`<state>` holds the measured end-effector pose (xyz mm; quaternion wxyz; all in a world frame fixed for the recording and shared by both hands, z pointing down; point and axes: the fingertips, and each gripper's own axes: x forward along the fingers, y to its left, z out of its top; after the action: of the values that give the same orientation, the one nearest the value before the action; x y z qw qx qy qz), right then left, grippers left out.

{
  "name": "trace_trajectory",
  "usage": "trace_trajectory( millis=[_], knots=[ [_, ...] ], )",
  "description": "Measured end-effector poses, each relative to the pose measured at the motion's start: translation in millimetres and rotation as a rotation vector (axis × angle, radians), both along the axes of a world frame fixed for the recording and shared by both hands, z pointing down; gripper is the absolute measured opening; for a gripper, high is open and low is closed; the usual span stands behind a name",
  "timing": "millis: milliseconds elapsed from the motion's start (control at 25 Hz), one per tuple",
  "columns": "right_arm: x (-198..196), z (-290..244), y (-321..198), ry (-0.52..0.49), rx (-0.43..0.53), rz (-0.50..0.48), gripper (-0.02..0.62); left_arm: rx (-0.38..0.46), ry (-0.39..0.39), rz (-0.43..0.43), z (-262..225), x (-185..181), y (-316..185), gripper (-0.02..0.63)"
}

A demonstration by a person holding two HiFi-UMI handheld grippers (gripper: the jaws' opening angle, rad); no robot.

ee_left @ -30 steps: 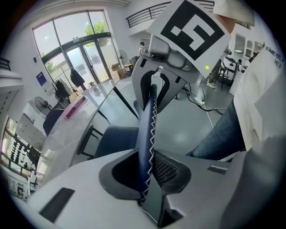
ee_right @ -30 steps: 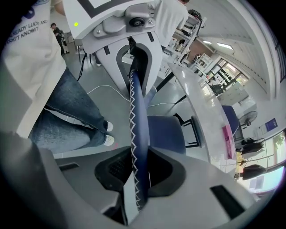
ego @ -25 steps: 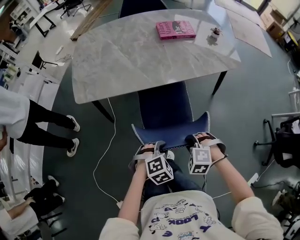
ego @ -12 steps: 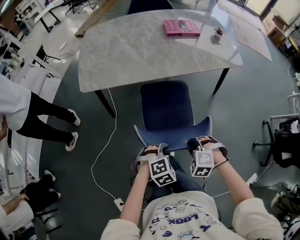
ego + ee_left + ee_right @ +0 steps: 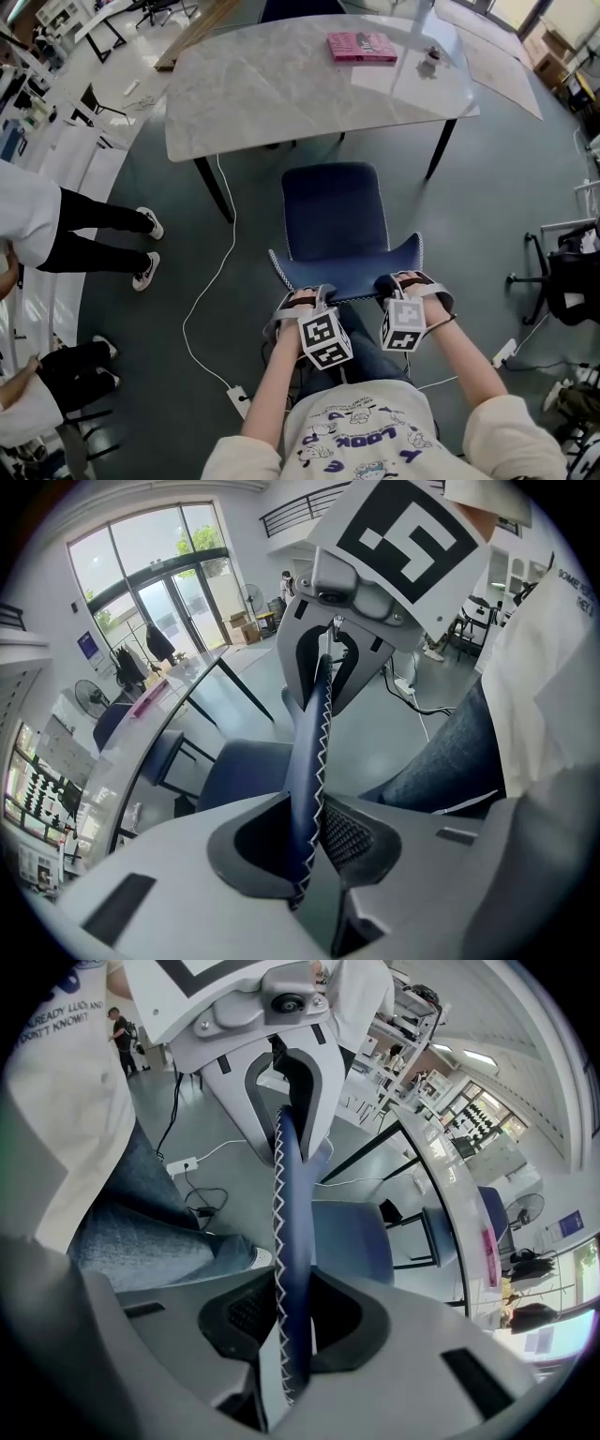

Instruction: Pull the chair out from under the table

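Observation:
The dark blue chair (image 5: 333, 217) with white stitching stands in front of the marble-topped table (image 5: 281, 89), its seat fully out from under the tabletop. My left gripper (image 5: 302, 301) is shut on the top edge of the chair's backrest (image 5: 309, 761) at its left part. My right gripper (image 5: 396, 284) is shut on the same backrest (image 5: 289, 1269) at its right part. In both gripper views the stitched edge runs between the jaws.
A pink book (image 5: 361, 46) and a small object (image 5: 430, 58) lie on the table. A white cable (image 5: 208, 291) runs across the floor to a power strip (image 5: 238, 401). People's legs (image 5: 94, 239) stand at the left; a black office chair (image 5: 562, 281) at the right.
The chair has slid back toward me with both grippers on its backrest; its seat now stands wholly out from under the tabletop.

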<state>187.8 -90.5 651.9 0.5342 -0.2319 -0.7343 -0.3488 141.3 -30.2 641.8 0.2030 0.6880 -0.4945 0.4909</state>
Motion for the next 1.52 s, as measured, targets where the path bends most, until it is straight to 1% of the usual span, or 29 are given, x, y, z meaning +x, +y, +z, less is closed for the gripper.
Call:
trace_trajectory(
  millis=[200, 320, 520, 840, 1040, 1400, 1520],
  knots=[
    [29, 3, 26, 0.002, 0.002, -0.004, 0.081, -0.012, -0.011, -0.005, 1, 27, 27, 0.092],
    [46, 1, 39, 0.004, 0.005, -0.008, 0.081, -0.015, -0.004, -0.011, 1, 46, 41, 0.092],
    [67, 0, 64, 0.007, 0.001, -0.009, 0.081, -0.018, -0.011, -0.014, -2, 66, 65, 0.092],
    [89, 2, 92, 0.011, 0.004, -0.007, 0.081, -0.031, -0.01, -0.016, 1, 87, 94, 0.093],
    [104, 3, 102, 0.016, 0.001, -0.005, 0.081, -0.039, -0.008, -0.013, 1, 103, 104, 0.094],
    [112, 3, 114, 0.009, 0.007, -0.002, 0.081, -0.046, -0.011, -0.021, 0, 110, 116, 0.094],
    [114, 3, 115, -0.002, 0.012, 0.001, 0.084, -0.037, -0.019, -0.027, 1, 112, 116, 0.095]
  ],
)
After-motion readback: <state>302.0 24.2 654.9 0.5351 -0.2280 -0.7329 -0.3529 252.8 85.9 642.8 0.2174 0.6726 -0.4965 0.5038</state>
